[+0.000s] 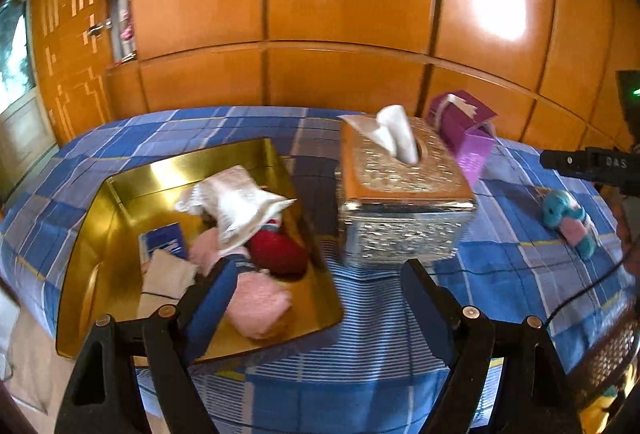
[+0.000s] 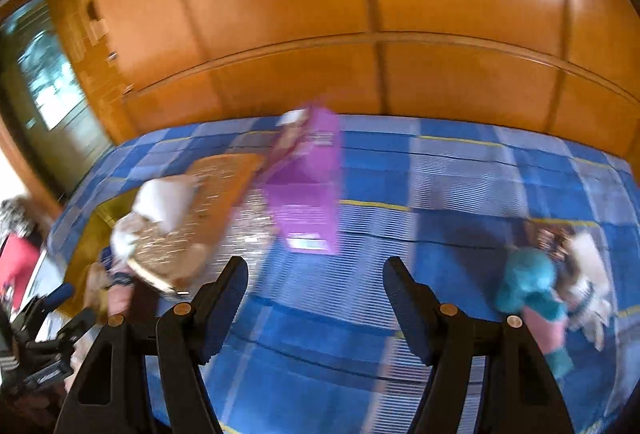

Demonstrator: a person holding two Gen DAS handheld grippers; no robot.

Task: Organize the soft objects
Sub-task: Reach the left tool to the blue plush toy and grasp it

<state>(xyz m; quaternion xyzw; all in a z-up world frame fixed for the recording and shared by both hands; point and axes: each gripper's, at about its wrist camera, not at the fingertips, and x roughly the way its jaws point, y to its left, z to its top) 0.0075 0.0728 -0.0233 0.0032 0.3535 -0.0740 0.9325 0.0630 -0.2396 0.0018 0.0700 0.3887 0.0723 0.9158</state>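
A gold tray sits on the blue checked bed at the left. It holds a white cloth, a red soft item and pink soft items. My left gripper is open and empty, its left finger over the tray's near side. A teal and pink plush toy lies at the right; it also shows in the right wrist view, with a white plush beside it. My right gripper is open and empty above the bedspread, left of the toys.
A silver tissue box stands mid-bed, with a purple carton behind it; both show blurred in the right wrist view, the box and the carton. A wooden wardrobe wall backs the bed.
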